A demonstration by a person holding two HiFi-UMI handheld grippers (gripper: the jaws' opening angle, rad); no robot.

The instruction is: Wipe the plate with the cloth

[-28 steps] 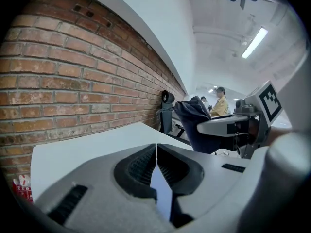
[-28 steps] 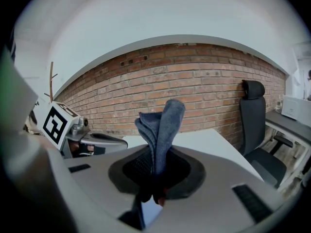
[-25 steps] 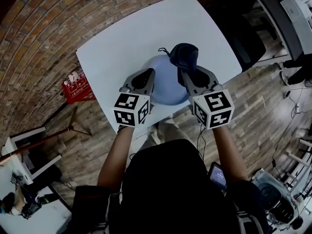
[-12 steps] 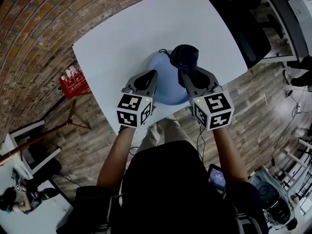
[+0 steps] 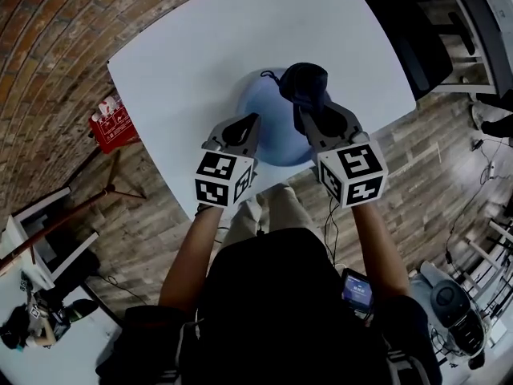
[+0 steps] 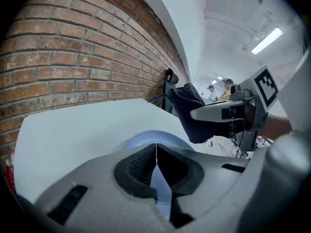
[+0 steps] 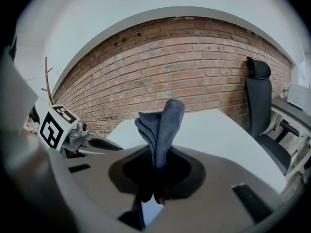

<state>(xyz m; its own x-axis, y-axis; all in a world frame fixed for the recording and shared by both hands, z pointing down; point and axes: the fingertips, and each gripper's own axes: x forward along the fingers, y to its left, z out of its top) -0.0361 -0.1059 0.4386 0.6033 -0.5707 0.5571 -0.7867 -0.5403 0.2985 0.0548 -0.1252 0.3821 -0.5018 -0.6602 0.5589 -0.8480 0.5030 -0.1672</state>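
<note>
**Right gripper [image 5: 309, 111] clamping the cloth [image 5: 304, 85] above the plate [image 5: 272, 139]**

I am holding a gripper in each hand over a white tabletop [image 5: 192, 46]. My right gripper's jaws are clenching a dark blue cloth. Through that gripper's own camera, the cloth is standing up out of the jaws in soft folds. From my head camera, the cloth is bunching over the far right part of a pale blue plate. I cannot tell whether it is touching the plate.

The plate is lying on the tabletop close to its near edge, the edge I am standing at, roughly midway along it.

My left gripper [image 5: 250, 123] is pointing at the plate's near left rim. Its jaws are pressing together, meeting in a thin seam, and I am seeing nothing caught between them. The plate's rounded rim is showing just beyond the tips. Whether the tips are touching the rim, I cannot tell.

Both grippers are sitting side by side, near each other but apart, each one's marker cube facing up toward me.

Brick wall [image 7: 194, 67] is running beyond the tabletop's far edge. A black office chair [image 7: 257, 96] is standing beyond the right edge. A red crate [image 5: 112, 127] is sitting on the wooden floor [image 5: 144, 207] off the left edge.
</note>
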